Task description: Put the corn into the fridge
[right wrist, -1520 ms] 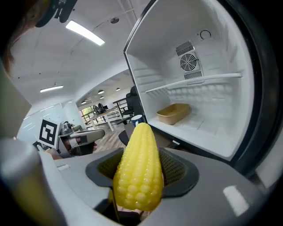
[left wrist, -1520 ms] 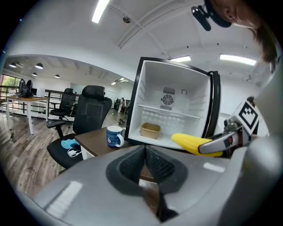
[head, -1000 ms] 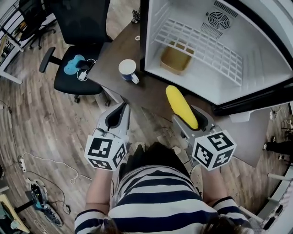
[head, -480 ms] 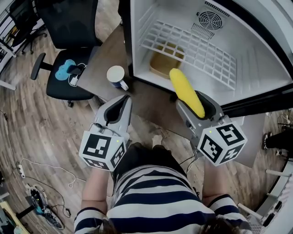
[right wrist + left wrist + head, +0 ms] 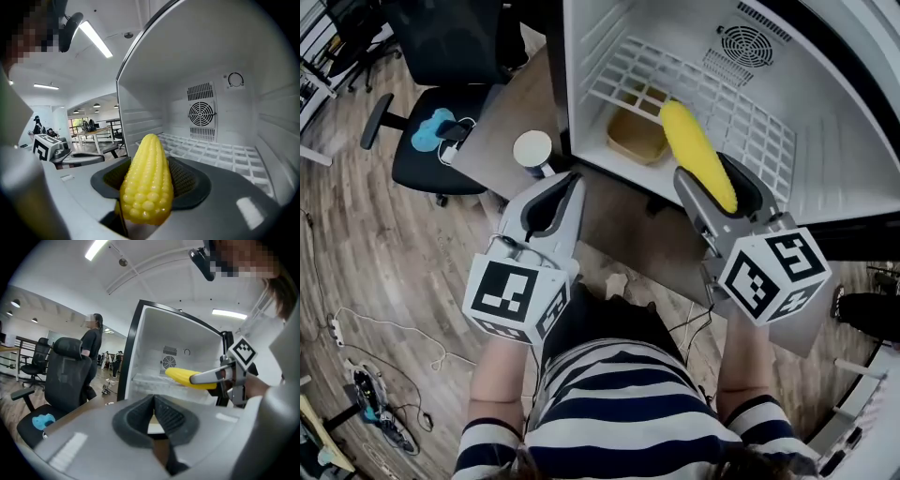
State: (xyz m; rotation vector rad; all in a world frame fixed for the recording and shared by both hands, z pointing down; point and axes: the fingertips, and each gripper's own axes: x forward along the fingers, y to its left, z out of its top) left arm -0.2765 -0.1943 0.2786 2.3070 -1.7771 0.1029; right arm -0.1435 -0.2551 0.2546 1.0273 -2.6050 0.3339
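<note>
Corn [image 5: 698, 155], likely light, stiff and knobbly, is clamped by its thick end in the right gripper [image 5: 150, 180], fridge shelf [image 5: 750, 131] ahead; left gripper [image 5: 153, 416] closed, empty.

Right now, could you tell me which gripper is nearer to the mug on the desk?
Left. The left gripper sits just short of the mug; the right gripper is farther right, holding corn at the fridge mouth.

Right tongs [image 5: 729, 187] reach forward clamping the corn [image 5: 692, 148]; left tongs [image 5: 553, 202] closed, empty.
</note>
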